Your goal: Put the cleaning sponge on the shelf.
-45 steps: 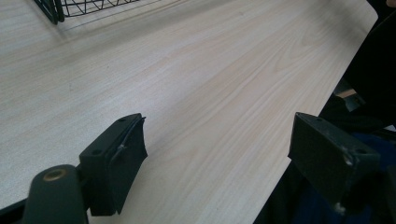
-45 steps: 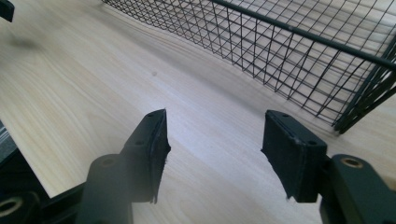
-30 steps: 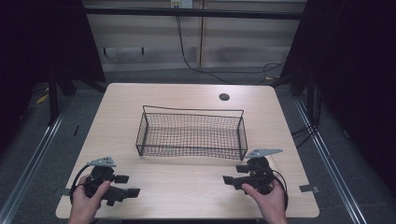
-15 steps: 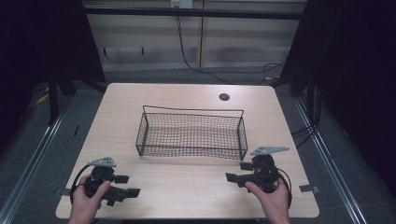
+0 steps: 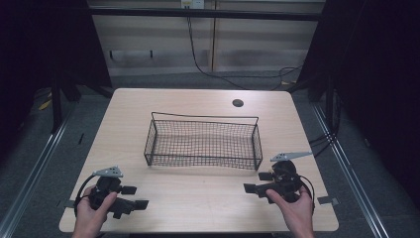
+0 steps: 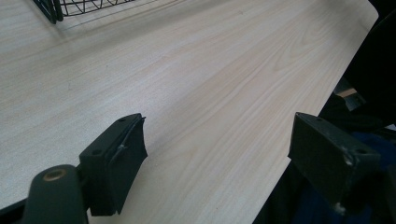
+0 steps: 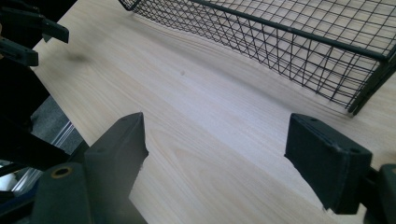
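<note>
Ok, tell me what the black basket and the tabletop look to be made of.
The black rectangular wire basket looks like metal wire with a dark matte coating: thin crossed rods in an open grid under a thicker rim. The pale wood-grain table looks like laminate or veneer: printed-looking grain streaks, smooth with a soft sheen; solid wood can't be ruled out.

I had bare surface [image 5: 198,193] between both grippers to pass over; only the wire basket [image 5: 203,141] stood ahead, its top open.
</note>
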{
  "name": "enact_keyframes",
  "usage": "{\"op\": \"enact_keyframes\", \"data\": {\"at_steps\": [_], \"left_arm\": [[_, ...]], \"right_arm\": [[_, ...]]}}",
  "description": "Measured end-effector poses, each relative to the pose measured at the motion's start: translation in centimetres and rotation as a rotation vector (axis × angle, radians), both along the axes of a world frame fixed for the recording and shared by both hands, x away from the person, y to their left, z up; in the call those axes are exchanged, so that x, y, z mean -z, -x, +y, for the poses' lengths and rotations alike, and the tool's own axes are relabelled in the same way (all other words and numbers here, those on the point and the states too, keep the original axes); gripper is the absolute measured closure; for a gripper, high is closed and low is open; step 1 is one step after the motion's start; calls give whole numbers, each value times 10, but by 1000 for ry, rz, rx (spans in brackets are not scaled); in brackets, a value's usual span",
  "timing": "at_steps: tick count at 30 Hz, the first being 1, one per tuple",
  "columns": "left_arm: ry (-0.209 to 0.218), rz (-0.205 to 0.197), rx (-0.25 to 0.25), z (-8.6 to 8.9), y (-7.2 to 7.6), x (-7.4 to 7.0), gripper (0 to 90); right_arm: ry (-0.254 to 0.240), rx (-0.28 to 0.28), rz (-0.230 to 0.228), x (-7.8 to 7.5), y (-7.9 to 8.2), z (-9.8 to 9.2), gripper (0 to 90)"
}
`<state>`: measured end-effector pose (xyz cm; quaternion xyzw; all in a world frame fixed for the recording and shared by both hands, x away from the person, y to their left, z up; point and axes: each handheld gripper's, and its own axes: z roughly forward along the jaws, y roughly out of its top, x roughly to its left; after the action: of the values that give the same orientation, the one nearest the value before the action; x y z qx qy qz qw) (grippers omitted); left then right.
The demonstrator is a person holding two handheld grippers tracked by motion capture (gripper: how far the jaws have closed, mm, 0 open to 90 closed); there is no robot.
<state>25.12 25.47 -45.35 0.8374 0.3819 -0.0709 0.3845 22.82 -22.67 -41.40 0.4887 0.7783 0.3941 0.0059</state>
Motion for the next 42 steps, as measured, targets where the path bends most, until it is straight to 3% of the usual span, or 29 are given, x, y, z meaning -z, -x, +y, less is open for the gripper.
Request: {"op": "enact_keyframes", "data": {"at_steps": [10, 18, 23, 32, 42], "left_arm": [[-2, -2, 0, 2, -1, 0, 184], [-8, -2, -1, -1, 0, 2, 184], [-3, 0, -8, 0, 0, 2, 184], [-2, 1, -6, 0, 0, 2, 184], [-7, 3, -4, -1, 0, 2, 184]], "right_arm": [[19, -5, 44, -17, -4, -8, 183], [84, -16, 72, -25, -15, -10, 225], [104, 18, 84, -29, -21, -14, 229], [121, 32, 146, -29, -31, -25, 240], [203, 32, 207, -30, -41, -35, 253]]}}
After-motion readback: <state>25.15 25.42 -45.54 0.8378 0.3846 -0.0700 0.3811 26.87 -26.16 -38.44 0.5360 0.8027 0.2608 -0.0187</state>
